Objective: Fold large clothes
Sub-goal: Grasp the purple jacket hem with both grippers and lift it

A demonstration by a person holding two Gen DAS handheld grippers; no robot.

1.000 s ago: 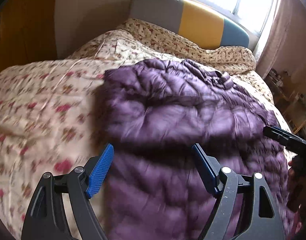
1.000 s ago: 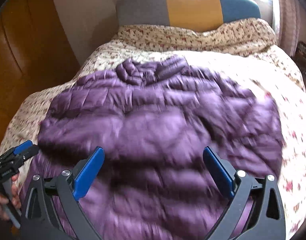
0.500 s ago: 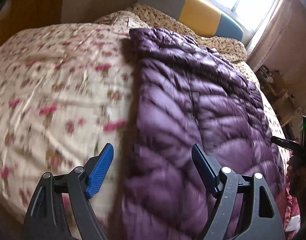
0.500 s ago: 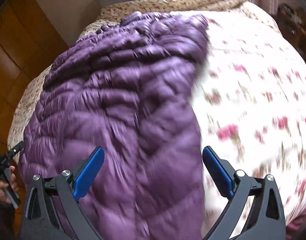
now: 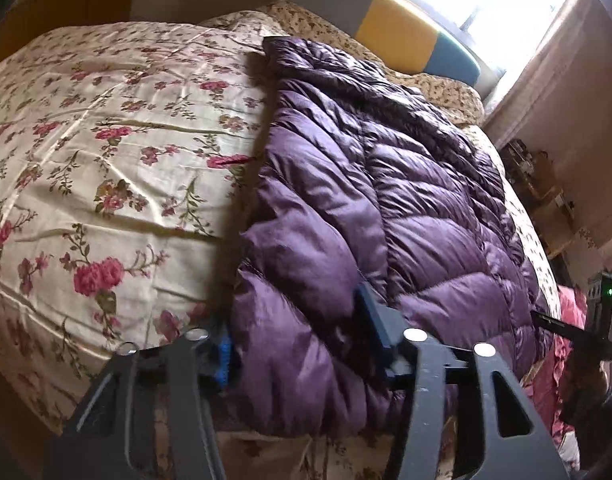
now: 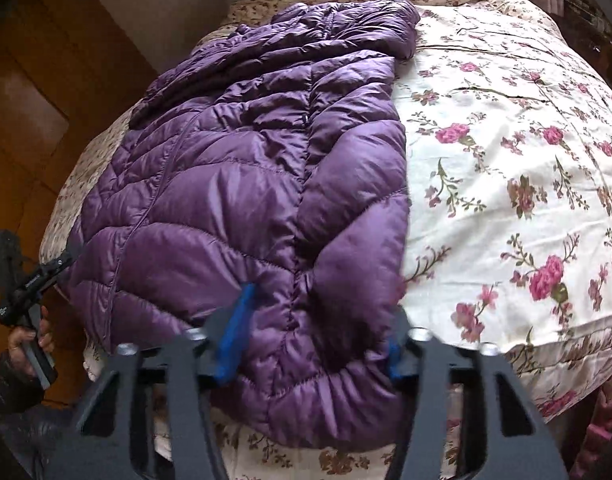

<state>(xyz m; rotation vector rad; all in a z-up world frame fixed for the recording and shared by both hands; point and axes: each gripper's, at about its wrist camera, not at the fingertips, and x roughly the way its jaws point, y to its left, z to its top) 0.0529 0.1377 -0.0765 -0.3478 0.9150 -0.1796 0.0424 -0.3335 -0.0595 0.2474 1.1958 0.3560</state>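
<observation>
My jacket [image 6: 266, 184] lies lengthwise on the bed [image 6: 505, 160], sides apparently folded in. My left gripper [image 5: 294, 344] and right gripper [image 6: 313, 332] are closing on its 2 hem corners nearest me. The crosswise fold is still left.

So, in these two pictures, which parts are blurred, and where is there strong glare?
Left wrist view: the window is blown out to white; the left hand-held gripper, closing around the edge of the purple jacket, is smeared. Right wrist view: no glare; the right hand-held gripper is blurred too, the floral quilt sharp. Both views curve at the edges.
</observation>
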